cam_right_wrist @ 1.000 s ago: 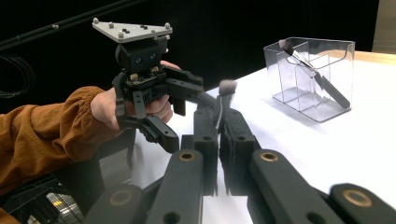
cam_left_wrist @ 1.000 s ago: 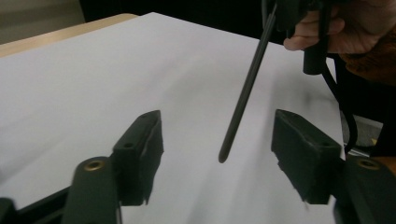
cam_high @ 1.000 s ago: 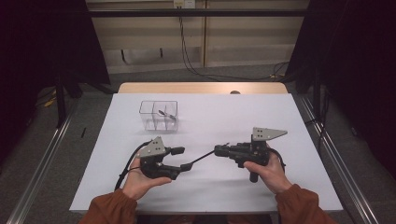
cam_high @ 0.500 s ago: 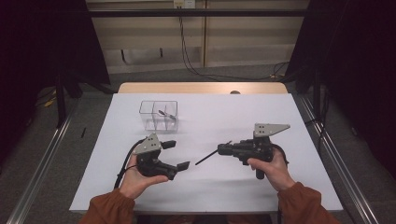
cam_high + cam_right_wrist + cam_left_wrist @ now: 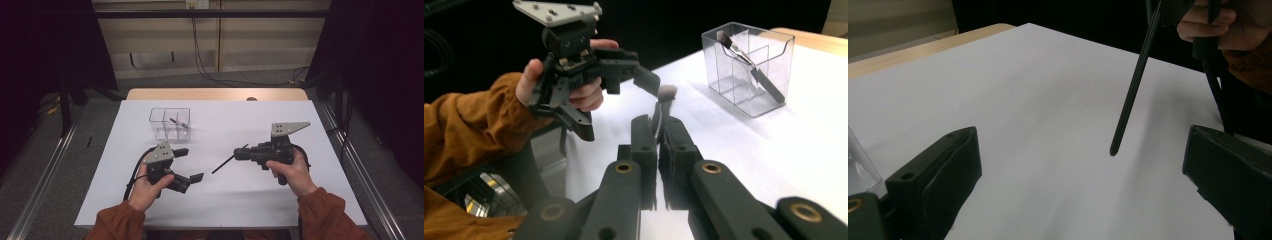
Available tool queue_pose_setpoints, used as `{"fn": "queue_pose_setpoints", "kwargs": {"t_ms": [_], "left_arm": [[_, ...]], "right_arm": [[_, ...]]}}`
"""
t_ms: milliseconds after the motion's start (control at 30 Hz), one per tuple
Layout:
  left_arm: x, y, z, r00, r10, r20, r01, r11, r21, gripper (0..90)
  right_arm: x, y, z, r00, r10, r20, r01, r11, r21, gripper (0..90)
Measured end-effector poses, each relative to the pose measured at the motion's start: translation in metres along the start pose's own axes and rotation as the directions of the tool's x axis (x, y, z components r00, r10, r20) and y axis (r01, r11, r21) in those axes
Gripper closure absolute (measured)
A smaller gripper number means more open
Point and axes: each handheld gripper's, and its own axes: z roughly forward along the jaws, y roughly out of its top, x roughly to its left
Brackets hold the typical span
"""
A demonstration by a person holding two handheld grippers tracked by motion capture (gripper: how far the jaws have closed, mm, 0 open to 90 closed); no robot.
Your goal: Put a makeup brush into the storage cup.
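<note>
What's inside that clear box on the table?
The clear box has dividers; one brush leans in it, bristles up at the rim, dark handle down. Its glare and dividers blur the far compartments, so anything smaller there can't be made out.

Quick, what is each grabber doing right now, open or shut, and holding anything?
Left gripper: jaws have just been opening, now wide open, holding nothing.
Right gripper: shut on the thin black makeup brush.
</note>
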Motion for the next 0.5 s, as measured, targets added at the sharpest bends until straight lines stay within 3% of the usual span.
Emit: {"fn": "queue_pose_setpoints", "kwargs": {"t_ms": [233,500], "left_arm": [[-0.005,0.005,0.011,0.9995,0.018,0.026,-0.019,0.9995,0.026,2.6],[-0.009,0.012,0.023,0.9988,0.018,0.046,-0.019,0.9995,0.025,2.6]], "right_arm": [[-0.001,0.011,0.005,0.9998,-0.015,0.013,0.013,0.995,0.101,86.0],[-0.003,0.020,0.006,0.9996,-0.009,0.025,0.004,0.986,0.164,86.0]]}}
